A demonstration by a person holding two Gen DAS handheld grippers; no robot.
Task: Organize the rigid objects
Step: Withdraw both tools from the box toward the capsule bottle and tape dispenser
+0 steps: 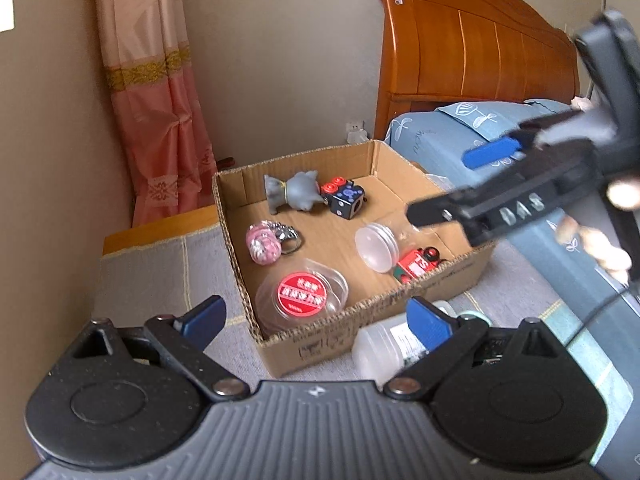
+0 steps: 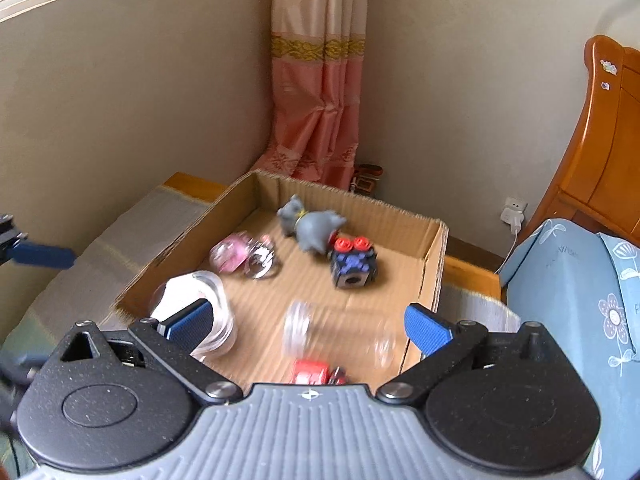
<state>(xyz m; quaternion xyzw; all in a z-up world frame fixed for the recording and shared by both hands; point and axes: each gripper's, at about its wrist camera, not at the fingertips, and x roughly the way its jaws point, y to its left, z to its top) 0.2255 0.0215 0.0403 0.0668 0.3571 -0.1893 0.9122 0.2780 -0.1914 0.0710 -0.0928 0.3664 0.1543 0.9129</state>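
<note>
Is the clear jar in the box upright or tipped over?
Tipped over. The clear jar lies on its side on the cardboard box floor, beside the red toy.

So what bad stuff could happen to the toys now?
The clear jar lies on its side in the cardboard box and looks blurred in the right wrist view, so it may be rolling and could bump the red toy car.

The white bottle lies outside the box, close under the open left gripper, so a careless reach might push it away.

The right gripper, jaws open, hangs low over the box and could clip its wall.
</note>
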